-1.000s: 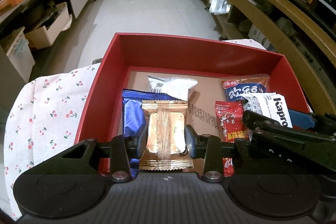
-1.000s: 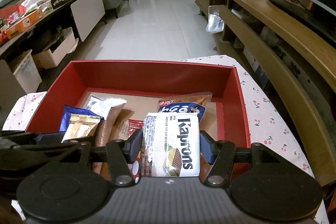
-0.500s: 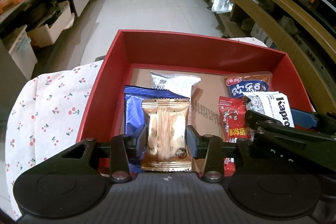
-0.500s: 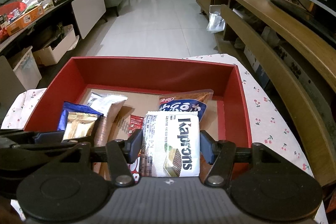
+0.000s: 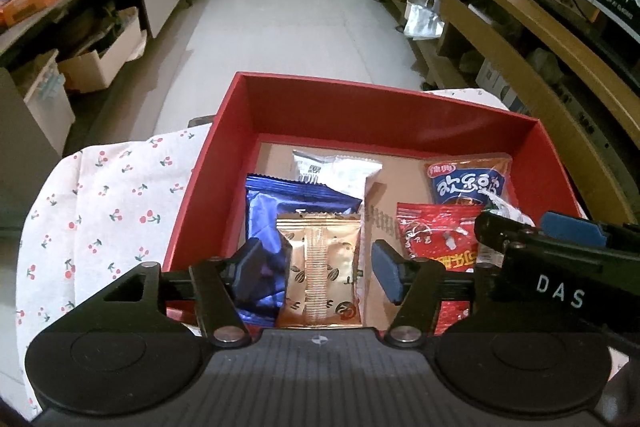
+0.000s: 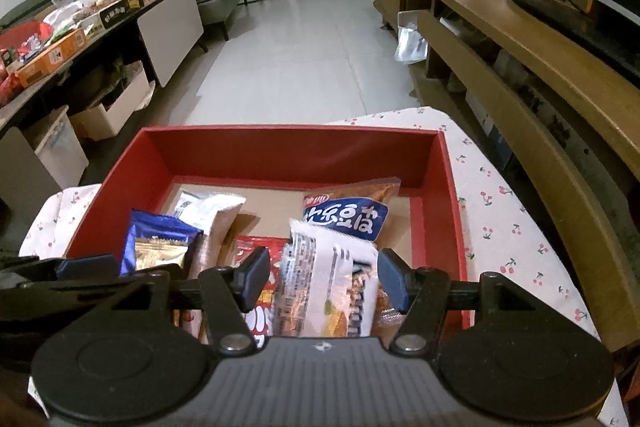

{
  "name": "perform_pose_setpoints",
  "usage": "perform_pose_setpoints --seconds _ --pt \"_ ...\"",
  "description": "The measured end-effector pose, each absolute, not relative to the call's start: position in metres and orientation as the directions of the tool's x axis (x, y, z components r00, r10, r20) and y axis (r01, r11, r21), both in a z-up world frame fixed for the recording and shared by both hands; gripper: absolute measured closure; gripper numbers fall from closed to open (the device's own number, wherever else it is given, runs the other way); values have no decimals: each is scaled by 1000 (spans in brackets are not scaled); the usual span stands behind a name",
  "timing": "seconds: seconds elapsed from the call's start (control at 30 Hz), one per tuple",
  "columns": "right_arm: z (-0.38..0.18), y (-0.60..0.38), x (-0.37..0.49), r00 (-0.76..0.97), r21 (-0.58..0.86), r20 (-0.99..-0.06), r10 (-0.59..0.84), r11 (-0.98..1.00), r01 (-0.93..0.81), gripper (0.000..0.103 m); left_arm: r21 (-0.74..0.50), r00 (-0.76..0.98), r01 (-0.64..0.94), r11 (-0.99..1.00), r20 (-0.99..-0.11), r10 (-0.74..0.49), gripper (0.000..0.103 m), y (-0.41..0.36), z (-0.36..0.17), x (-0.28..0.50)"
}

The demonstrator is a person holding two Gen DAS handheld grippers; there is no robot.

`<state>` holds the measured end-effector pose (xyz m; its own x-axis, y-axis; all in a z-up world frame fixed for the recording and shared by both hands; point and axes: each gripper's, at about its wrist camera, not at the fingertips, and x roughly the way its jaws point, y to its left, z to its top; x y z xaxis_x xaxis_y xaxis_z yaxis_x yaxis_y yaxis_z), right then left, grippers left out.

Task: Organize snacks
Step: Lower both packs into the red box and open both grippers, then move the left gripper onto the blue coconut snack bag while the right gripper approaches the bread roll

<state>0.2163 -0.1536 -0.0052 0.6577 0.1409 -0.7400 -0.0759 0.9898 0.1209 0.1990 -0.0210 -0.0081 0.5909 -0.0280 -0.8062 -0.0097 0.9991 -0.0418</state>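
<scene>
A red box [image 5: 360, 83] holds several snack packets. My left gripper [image 5: 320, 269] hangs over its near left part, and its jaws are opening. A gold packet [image 5: 320, 267] lies between them on a blue packet [image 5: 264, 203], and the pads stand off its sides. My right gripper [image 6: 324, 277] is shut on a white Kaprons packet [image 6: 332, 275], which sits twisted with one edge up, over the near right of the red box [image 6: 280, 131]. A white packet [image 5: 340, 171], a red packet [image 5: 436, 235] and an orange-and-blue packet [image 5: 468, 183] lie on the box floor.
The box rests on a cherry-print cloth [image 5: 112, 195]. Long wooden shelving [image 6: 540, 75] runs along the right. A dark low table [image 6: 60, 47] with boxes and snacks stands at the left. Pale tiled floor [image 6: 300, 47] stretches beyond the box.
The left gripper's fingers have spread away from the gold packet, which now lies free on the blue one. The white packet has twisted between the right gripper's fingers.
</scene>
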Motion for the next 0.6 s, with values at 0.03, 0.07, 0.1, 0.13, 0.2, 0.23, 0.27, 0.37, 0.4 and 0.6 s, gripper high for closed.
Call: perform_pose_setpoints --seconds 0.03,0.07,0.1,0.13,0.2,0.23,0.27,0.37,0.4,0.6 --pt "-4 -155 216 659 125 -738 142 989 -74 36 -43 592 -8 999 -805 -30 35 -21 -7 198" --pt "-3 -155 215 662 127 -736 143 989 -72 36 -44 593 -7 999 -805 -31 34 -22 -7 198" --pt "-2 -156 215 664 129 -734 144 989 -71 36 -46 594 -7 999 -804 -33 34 -22 -6 197" --pt "-2 -157 214 665 131 -733 144 989 -70 36 -47 595 -7 999 -803 -34 34 -22 -6 197" --pt "0 -159 214 667 134 -731 145 989 -68 36 -51 598 -3 999 -801 -39 34 -23 -4 195" --pt "1 -160 213 669 136 -729 144 989 -64 36 -54 600 0 999 -799 -43 34 -24 -3 194" --pt "1 -161 212 671 139 -727 144 988 -61 36 -56 601 4 998 -798 -47 34 -24 -1 193" --pt "6 -166 206 677 143 -722 140 988 -52 36 -62 608 17 998 -792 -60 34 -27 4 187" --pt "7 -168 203 679 146 -721 140 988 -49 36 -62 610 23 998 -790 -63 34 -28 5 184" --pt "16 -174 180 682 158 -717 146 986 -44 36 -74 614 49 996 -784 -88 32 -32 13 162"
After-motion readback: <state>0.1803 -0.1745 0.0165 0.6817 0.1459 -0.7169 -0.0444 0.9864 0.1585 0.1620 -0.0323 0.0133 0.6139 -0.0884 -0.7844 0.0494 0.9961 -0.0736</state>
